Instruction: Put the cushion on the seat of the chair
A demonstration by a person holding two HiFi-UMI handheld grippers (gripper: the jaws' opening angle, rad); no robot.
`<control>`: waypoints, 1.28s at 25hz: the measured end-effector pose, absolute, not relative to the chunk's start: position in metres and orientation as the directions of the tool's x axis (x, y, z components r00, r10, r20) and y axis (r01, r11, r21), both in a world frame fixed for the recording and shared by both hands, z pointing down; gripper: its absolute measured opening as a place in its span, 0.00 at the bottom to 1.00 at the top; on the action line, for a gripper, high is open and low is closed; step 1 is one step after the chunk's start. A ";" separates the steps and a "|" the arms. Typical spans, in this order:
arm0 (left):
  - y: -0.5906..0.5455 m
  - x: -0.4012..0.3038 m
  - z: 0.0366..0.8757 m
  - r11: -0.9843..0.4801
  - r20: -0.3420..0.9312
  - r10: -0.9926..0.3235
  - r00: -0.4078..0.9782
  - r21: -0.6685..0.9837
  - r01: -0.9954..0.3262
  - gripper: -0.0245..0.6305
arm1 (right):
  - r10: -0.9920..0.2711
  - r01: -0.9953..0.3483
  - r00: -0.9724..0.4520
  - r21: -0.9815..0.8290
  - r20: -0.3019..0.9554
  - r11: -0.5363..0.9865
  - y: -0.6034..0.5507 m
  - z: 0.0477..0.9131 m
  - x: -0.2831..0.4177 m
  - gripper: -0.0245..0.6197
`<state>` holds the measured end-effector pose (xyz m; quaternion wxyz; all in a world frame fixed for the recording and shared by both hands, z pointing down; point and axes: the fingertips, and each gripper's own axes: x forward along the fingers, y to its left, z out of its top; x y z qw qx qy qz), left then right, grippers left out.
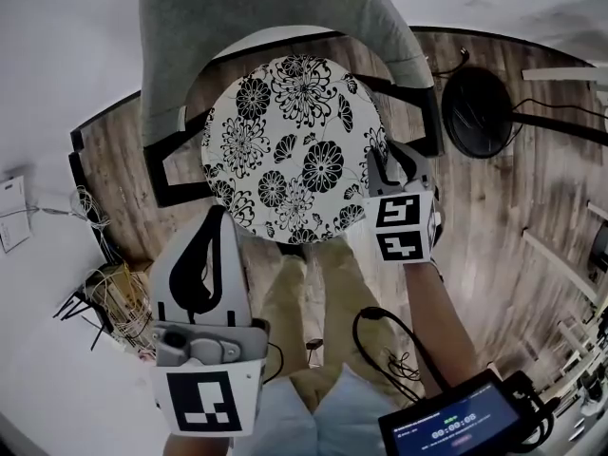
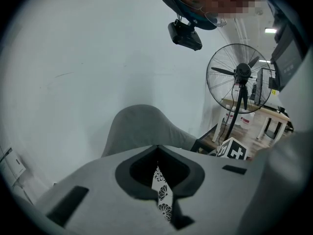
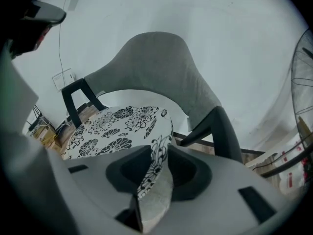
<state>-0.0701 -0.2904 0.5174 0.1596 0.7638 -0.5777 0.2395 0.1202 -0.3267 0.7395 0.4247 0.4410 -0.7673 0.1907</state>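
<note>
The round black-and-white flowered cushion (image 1: 285, 141) lies flat on the seat of the grey chair (image 1: 190, 27), in the upper middle of the head view, with the curved backrest arching above it and the black arms at either side. At the cushion's lower left edge the left gripper (image 1: 218, 218) has its jaws pressed nearly together on a thin strip of the flowered fabric, which the left gripper view shows running down the narrow slit between them. At the cushion's right edge the right gripper (image 1: 389, 160) has its jaws a little apart with the cushion's rim between them, flowered top and plain grey underside both showing in the right gripper view; its marker cube (image 1: 404, 224) sits just below. Beneath the cushion, at the bottom middle of the head view, are the person's trousered legs (image 1: 313, 302). The chair stands on a wooden floor (image 1: 494, 217) against a white wall. A standing fan (image 2: 239, 72) is at the right of the left gripper view, and a small screen (image 1: 456, 426) sits in the lower right corner of the head view
</note>
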 end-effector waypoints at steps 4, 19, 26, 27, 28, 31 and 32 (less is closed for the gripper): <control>-0.291 -0.073 0.521 -0.285 0.555 -0.802 0.220 -0.034 -0.958 0.05 | -0.531 -0.848 -0.226 0.103 0.817 0.520 -0.330 0.739 0.124 0.22; -0.288 -0.085 0.485 -0.280 0.498 -0.839 0.220 -0.049 -0.959 0.05 | -0.591 -0.845 -0.255 0.121 0.766 0.521 -0.336 0.686 0.102 0.18; -0.272 -0.104 0.424 -0.269 0.419 -0.882 0.217 -0.070 -0.961 0.05 | -0.675 -0.853 -0.316 0.111 0.667 0.510 -0.327 0.587 0.071 0.18; -0.271 -0.108 0.414 -0.264 0.401 -0.891 0.215 -0.071 -0.962 0.05 | -0.692 -0.854 -0.330 0.110 0.642 0.509 -0.327 0.567 0.064 0.18; -0.271 -0.111 0.403 -0.257 0.378 -0.901 0.212 -0.073 -0.964 0.05 | -0.709 -0.853 -0.347 0.107 0.614 0.510 -0.328 0.548 0.056 0.18; -0.269 -0.117 0.368 -0.243 0.311 -0.928 0.207 -0.081 -0.967 0.05 | -0.751 -0.850 -0.400 0.093 0.526 0.518 -0.322 0.487 0.033 0.18; -0.267 -0.118 0.357 -0.242 0.292 -0.934 0.208 -0.086 -0.966 0.05 | -0.762 -0.848 -0.416 0.090 0.496 0.522 -0.318 0.467 0.026 0.18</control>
